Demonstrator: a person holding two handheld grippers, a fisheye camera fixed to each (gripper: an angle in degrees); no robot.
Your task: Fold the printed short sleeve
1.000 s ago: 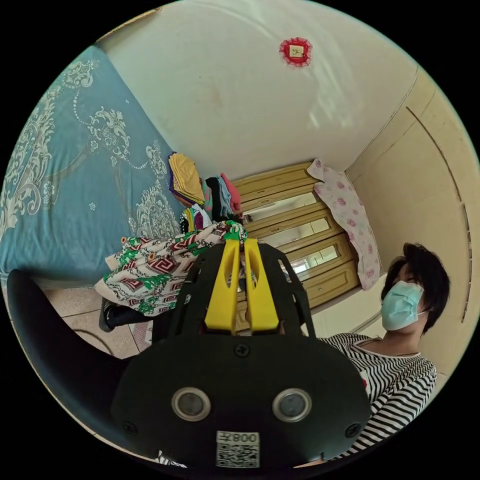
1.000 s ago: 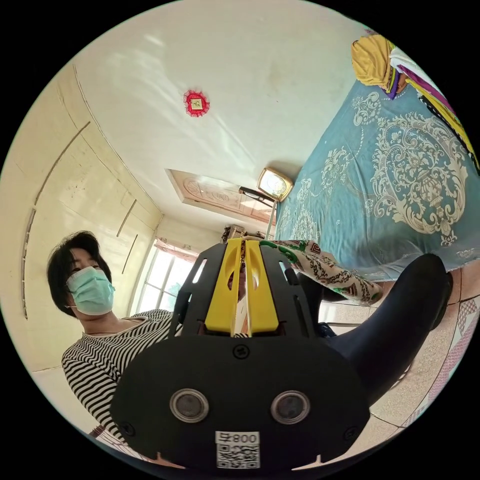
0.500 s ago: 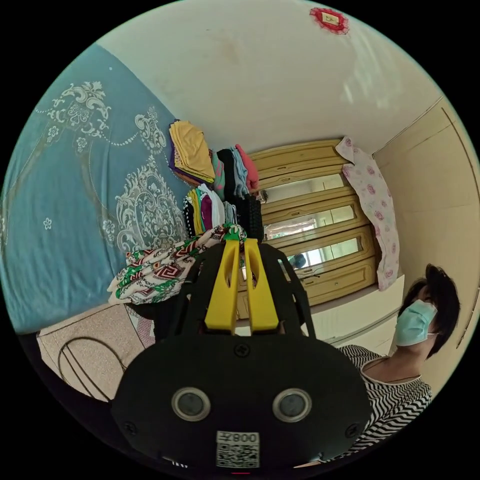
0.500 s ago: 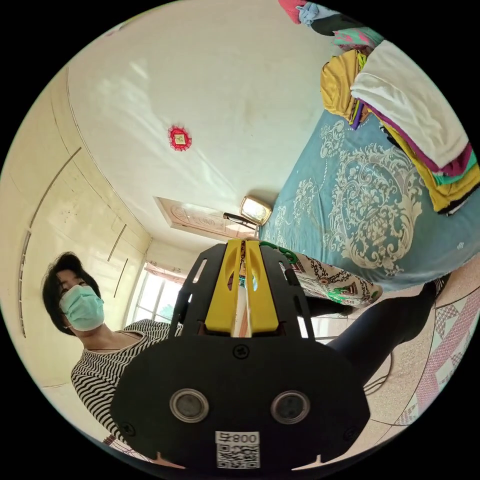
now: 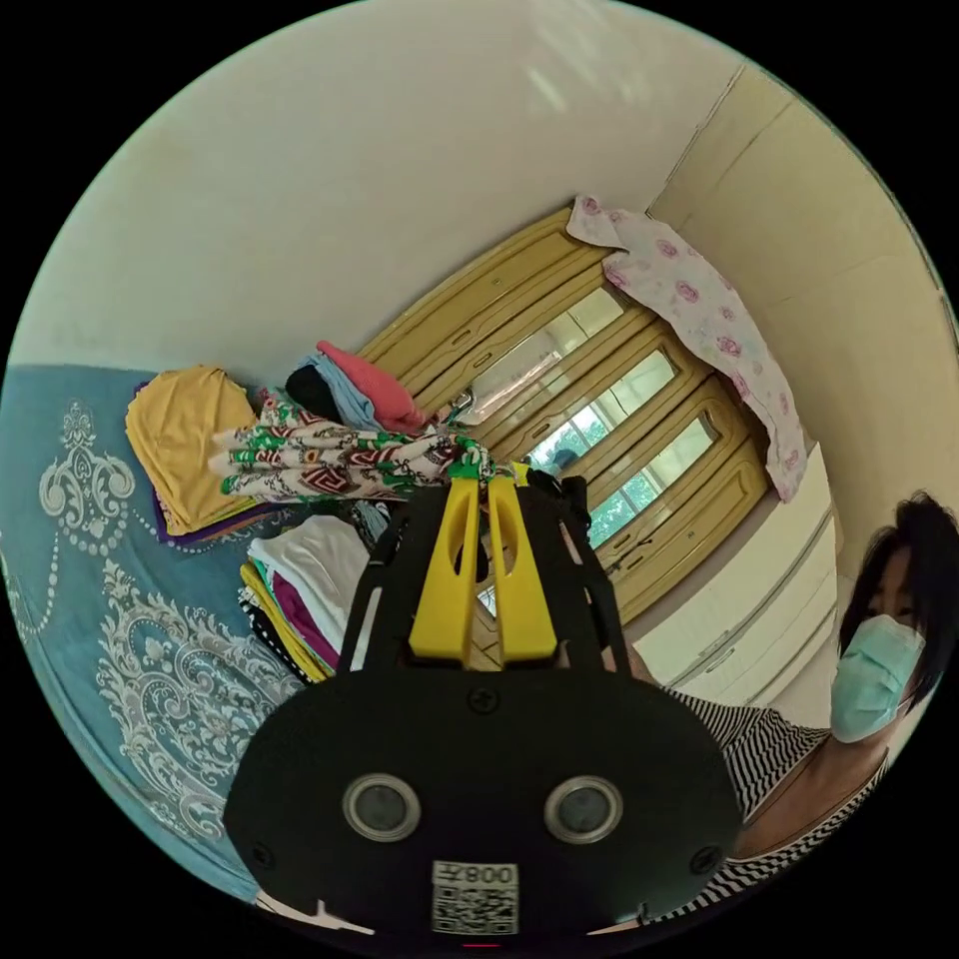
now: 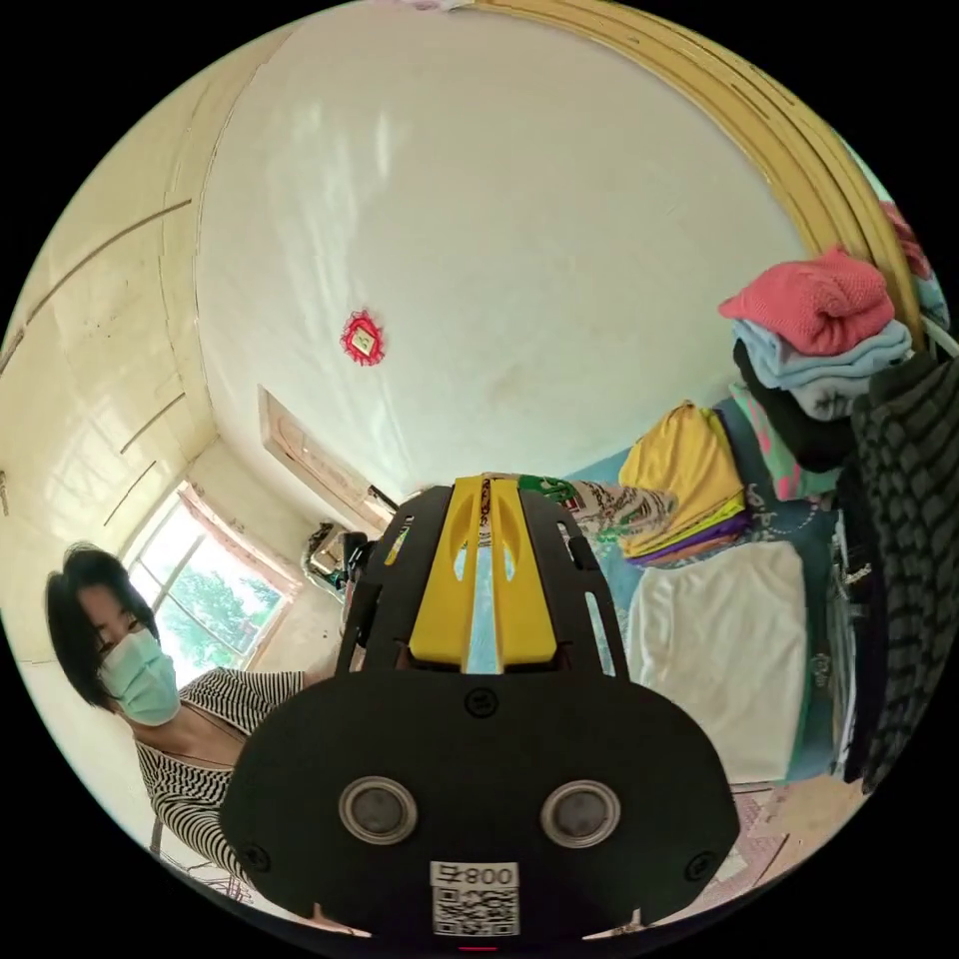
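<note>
Two yellow-jawed grippers hold a printed short-sleeve shirt stretched between them above a blue patterned bedspread.

In the left gripper view, the left gripper (image 5: 483, 486) has its jaws together, clamped on an edge of the printed short-sleeve shirt (image 5: 340, 462), which trails away from the tips in a bunched band of green, red and white. Beyond the tips stand stacks of folded clothes (image 5: 300, 589) on the bedspread (image 5: 90, 599). In the right gripper view, the right gripper (image 6: 486, 487) pinches the shirt's other end (image 6: 599, 499) at its tips. A person (image 6: 150, 689) in a striped top is beside that gripper.
</note>
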